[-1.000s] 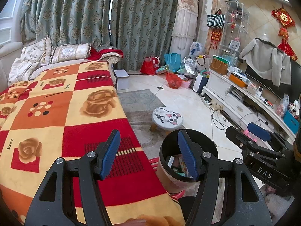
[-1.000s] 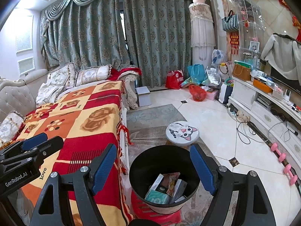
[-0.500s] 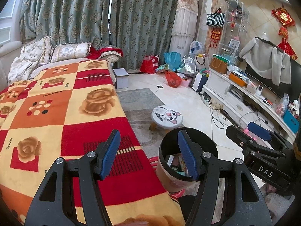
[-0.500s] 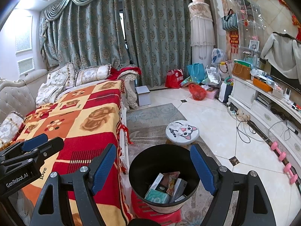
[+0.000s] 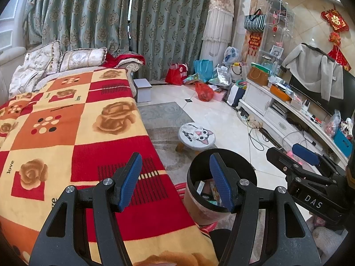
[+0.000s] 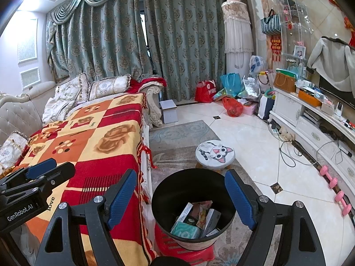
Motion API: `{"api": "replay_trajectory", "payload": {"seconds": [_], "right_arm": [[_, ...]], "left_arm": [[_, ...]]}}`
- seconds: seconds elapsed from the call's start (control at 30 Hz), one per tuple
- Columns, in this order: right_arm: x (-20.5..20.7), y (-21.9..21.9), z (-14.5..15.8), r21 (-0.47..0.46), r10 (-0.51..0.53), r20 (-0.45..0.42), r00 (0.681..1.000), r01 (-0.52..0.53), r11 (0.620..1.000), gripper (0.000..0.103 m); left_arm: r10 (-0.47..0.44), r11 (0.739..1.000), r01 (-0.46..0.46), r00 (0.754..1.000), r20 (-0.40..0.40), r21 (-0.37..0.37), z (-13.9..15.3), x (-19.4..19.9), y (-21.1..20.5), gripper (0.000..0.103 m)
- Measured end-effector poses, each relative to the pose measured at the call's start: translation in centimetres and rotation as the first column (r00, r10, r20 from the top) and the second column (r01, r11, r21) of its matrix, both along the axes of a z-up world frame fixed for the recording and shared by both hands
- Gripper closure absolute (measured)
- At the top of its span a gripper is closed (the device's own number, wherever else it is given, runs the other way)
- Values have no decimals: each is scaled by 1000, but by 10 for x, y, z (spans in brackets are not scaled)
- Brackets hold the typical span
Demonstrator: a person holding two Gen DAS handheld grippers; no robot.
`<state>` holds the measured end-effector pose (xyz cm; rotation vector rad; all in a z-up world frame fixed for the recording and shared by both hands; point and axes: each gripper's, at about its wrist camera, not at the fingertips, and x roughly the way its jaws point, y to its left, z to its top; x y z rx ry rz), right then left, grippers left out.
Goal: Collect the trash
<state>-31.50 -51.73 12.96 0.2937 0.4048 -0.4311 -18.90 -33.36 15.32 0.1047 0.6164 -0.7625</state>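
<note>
1. We hold the left tool [image 5: 175,181] and the right tool [image 6: 179,197] with fingers apart, nothing between them.
2. The trash bin [image 6: 193,208] sits on a red stool [image 6: 184,252] just right of the bed [image 6: 93,146]; boxes and wrappers [image 6: 195,219] lie in its bottom.
3. We judge the bin could tip if a finger catches its rim, perched as it is.
4. The bed edge crowds the left side; a cat stool [image 6: 214,155] stands just beyond the bin.
5. Open floor [image 6: 250,141] lies right and far, with cables [image 6: 288,153] and pink dumbbells [image 6: 335,190] near the cabinet.
</note>
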Motion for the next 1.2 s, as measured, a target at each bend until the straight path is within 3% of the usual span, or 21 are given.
{"api": "replay_trajectory", "payload": {"seconds": [1.2], "right_arm": [[1,-1,-2,11,0,-8,1000,0,1000,21]], "left_arm": [[-2,1000,2,1000,-7,7,-5,-6,0,41]]}}
